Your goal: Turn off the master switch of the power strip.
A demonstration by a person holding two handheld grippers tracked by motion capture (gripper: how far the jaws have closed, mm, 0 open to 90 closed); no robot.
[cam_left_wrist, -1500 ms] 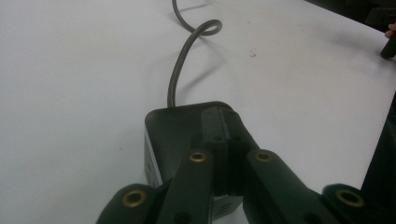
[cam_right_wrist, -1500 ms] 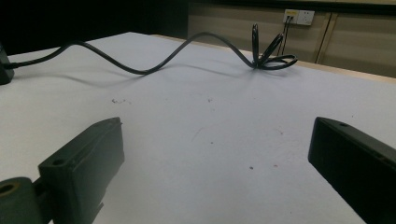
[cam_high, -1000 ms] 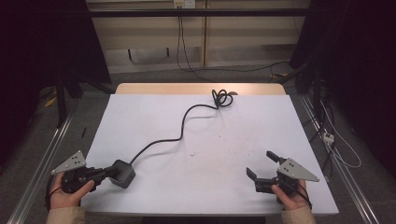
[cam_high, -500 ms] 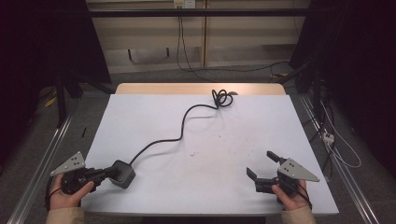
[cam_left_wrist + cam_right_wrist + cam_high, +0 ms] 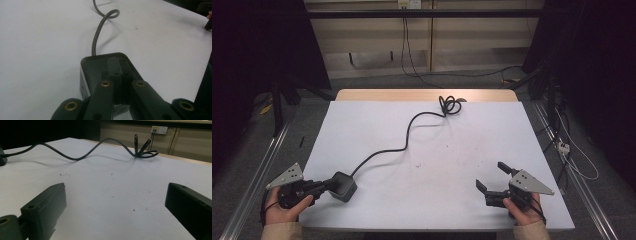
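A black power cube (image 5: 344,186) lies at the near left of the white table (image 5: 512,130). Its black cable (image 5: 407,135) snakes away to a coil (image 5: 451,106) at the far edge. My left gripper (image 5: 330,185) is shut, its tips against the cube. In the left gripper view the closed jaws (image 5: 120,63) lie over the cube's top (image 5: 95,65) with nothing between them. My right gripper (image 5: 492,175) stands open at the near right, nothing between its jaws. The right gripper view has the open gripper (image 5: 116,192) facing the cable (image 5: 82,155) and the coil (image 5: 143,150).
A wooden strip (image 5: 422,95) edges the table's far side. A wall socket (image 5: 408,4) with hanging leads sits beyond it. Loose cables and a plug strip (image 5: 562,146) lie on the floor at the right. Metal rails (image 5: 257,175) run along both sides.
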